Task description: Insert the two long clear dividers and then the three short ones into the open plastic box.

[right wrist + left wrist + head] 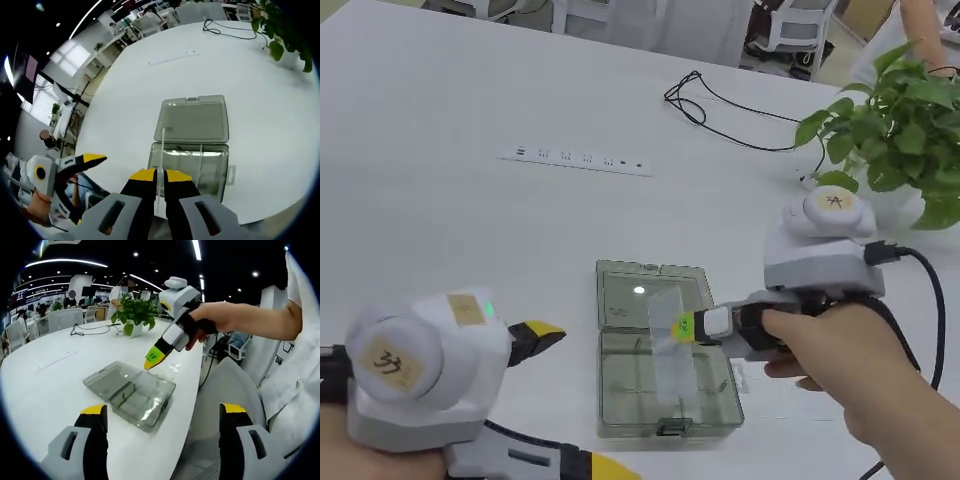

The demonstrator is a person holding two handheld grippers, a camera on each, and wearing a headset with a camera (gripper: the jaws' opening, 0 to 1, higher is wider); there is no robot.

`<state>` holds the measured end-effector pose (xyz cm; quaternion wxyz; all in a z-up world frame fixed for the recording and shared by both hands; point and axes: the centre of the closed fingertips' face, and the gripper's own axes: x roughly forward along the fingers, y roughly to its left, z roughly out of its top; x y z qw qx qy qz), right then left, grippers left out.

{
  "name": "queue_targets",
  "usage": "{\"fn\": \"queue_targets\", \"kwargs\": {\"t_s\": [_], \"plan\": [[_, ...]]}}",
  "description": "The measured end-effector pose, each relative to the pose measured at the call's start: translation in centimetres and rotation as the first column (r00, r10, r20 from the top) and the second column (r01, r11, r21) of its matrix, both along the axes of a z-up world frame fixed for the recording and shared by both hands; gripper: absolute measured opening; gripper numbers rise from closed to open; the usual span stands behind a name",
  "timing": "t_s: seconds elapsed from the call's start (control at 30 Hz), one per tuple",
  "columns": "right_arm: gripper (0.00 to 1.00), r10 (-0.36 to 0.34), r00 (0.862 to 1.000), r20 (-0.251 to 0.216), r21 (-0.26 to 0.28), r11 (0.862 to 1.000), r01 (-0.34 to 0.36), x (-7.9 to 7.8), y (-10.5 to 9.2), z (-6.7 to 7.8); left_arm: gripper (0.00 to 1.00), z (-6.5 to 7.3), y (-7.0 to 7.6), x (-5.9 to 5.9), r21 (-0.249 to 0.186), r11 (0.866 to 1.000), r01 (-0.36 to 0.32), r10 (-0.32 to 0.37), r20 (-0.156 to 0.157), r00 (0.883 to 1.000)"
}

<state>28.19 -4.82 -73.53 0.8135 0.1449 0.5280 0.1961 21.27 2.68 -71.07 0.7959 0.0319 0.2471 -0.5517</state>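
The clear plastic box point(620, 395) lies open on the white table, lid point(630, 290) flat behind the base. My right gripper point(684, 327) hovers over the box's middle, shut on a long clear divider point(670, 355) that hangs down into the base. In the right gripper view the jaws point(160, 175) pinch the divider's thin edge point(161, 150) above the box point(192, 120). A thin clear strip point(200, 160) seems to stand in the base. My left gripper point(575, 400) is open and empty, left of the box; its view shows the box point(130, 392) ahead.
A white power strip point(575, 158) lies farther back on the table, a black cable point(720, 105) beyond it. A potted plant point(900, 130) stands at the right. A small clear piece point(231, 174) lies beside the box's right side. Chairs stand past the table's far edge.
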Motion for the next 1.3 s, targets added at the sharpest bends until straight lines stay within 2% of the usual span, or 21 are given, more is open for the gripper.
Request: {"fn": "queue_targets", "kwargs": {"t_s": [0.13, 0.27, 0.47, 0.7, 1.03, 1.3], "plan": [[0.06, -0.006, 0.999, -0.032, -0.027, 1.000, 0.005, -0.1, -0.1, -1.3, 0.94, -0.2, 0.0, 0.0, -0.002, 1.000, 0.007, -0.007, -0.009, 1.000], [0.06, -0.019, 0.997, -0.071, -0.021, 1.000, 0.017, -0.2, 0.0, -2.6, 0.93, -0.2, 0.2, 0.2, -0.005, 1.000, 0.011, -0.011, -0.014, 1.000], [0.06, -0.022, 0.995, -0.100, -0.032, 0.999, 0.019, -0.5, 0.0, -3.7, 0.92, -0.4, 0.2, 0.6, -0.014, 1.000, 0.002, -0.002, -0.029, 1.000], [0.06, -0.016, 0.995, -0.095, -0.058, 0.998, 0.010, -0.2, -0.3, -4.3, 0.91, -0.5, 0.1, 0.9, -0.021, 1.000, -0.005, 0.004, -0.034, 0.999], [0.06, -0.031, 0.995, -0.095, -0.065, 0.998, 0.025, -0.3, -0.5, -5.3, 0.91, -0.7, -0.1, 0.9, -0.022, 1.000, -0.002, 0.001, -0.043, 0.999], [0.06, -0.012, 0.997, -0.077, -0.071, 0.997, 0.006, -0.3, -0.2, -5.1, 0.90, -0.7, -0.2, 0.9, -0.024, 1.000, -0.006, 0.005, -0.047, 0.999]]}}
